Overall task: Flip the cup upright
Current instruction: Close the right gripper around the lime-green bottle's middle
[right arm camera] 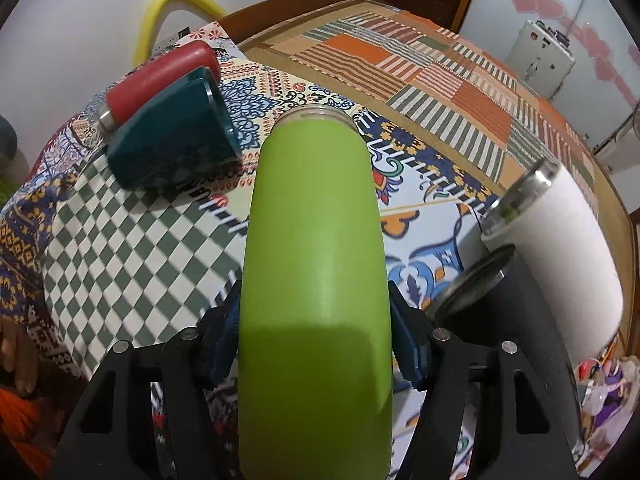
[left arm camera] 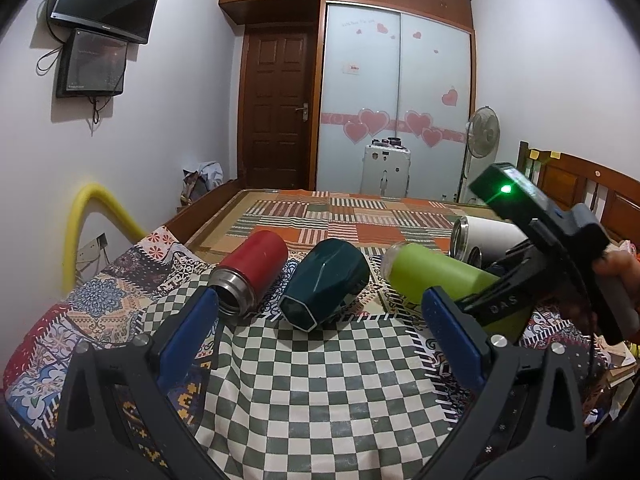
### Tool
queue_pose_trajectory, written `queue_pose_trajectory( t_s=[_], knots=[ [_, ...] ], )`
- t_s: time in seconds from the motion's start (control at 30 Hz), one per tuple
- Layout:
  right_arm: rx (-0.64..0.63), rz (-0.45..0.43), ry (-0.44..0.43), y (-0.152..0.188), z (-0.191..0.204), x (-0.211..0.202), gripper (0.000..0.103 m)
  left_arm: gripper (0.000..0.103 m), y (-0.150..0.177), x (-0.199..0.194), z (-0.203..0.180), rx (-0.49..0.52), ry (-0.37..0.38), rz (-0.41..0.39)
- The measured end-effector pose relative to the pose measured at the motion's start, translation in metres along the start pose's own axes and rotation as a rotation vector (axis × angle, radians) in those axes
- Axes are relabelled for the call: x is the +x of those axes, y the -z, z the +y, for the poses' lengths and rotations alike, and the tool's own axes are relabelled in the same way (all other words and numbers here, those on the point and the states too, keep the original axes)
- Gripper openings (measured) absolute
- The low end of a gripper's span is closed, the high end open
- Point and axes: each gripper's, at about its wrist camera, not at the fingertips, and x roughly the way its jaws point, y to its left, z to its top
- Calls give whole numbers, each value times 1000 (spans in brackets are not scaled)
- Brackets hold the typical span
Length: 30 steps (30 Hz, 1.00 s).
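A lime green cup point(right arm camera: 316, 280) lies on its side on the patterned cloth, mouth pointing away. My right gripper point(right arm camera: 316, 344) is shut on the green cup, blue pads pressed on both its sides. The green cup point(left arm camera: 436, 276) also shows in the left wrist view, with the right gripper's black body point(left arm camera: 520, 280) on it. My left gripper point(left arm camera: 324, 320) is open and empty, hovering over the checkered cloth just short of a dark teal faceted cup point(left arm camera: 324, 284) lying on its side.
A red cup point(left arm camera: 252, 272) lies on its side left of the teal cup point(right arm camera: 172, 136). A white cup point(right arm camera: 560, 252) and a black cup point(right arm camera: 500, 312) lie right of the green one. A wooden bed frame point(left arm camera: 576, 192) stands to the right.
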Motion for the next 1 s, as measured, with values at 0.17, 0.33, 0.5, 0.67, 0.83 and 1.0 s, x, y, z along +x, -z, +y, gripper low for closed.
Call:
queue_pose_trajectory(
  t_s=[0.17, 0.33, 0.5, 0.67, 0.83, 1.0],
  knots=[
    [10, -40, 10, 16, 6, -24, 62, 103, -3, -13, -2, -7, 1, -10],
    [4, -76, 10, 31, 17, -46, 62, 103, -4, -26, -6, -2, 0, -19],
    [15, -94, -15, 42, 29, -53, 62, 103, 0, -36, -6, -3, 0, -5],
    [18, -90, -59, 53, 42, -49, 62, 103, 6, -43, -2, -10, -6, 17],
    [7, -67, -73, 55, 53, -36, 62, 103, 16, -44, 4, -34, 0, 44],
    [6, -48, -86, 58, 61, -24, 62, 103, 24, -39, 7, -40, -9, 69]
  ],
)
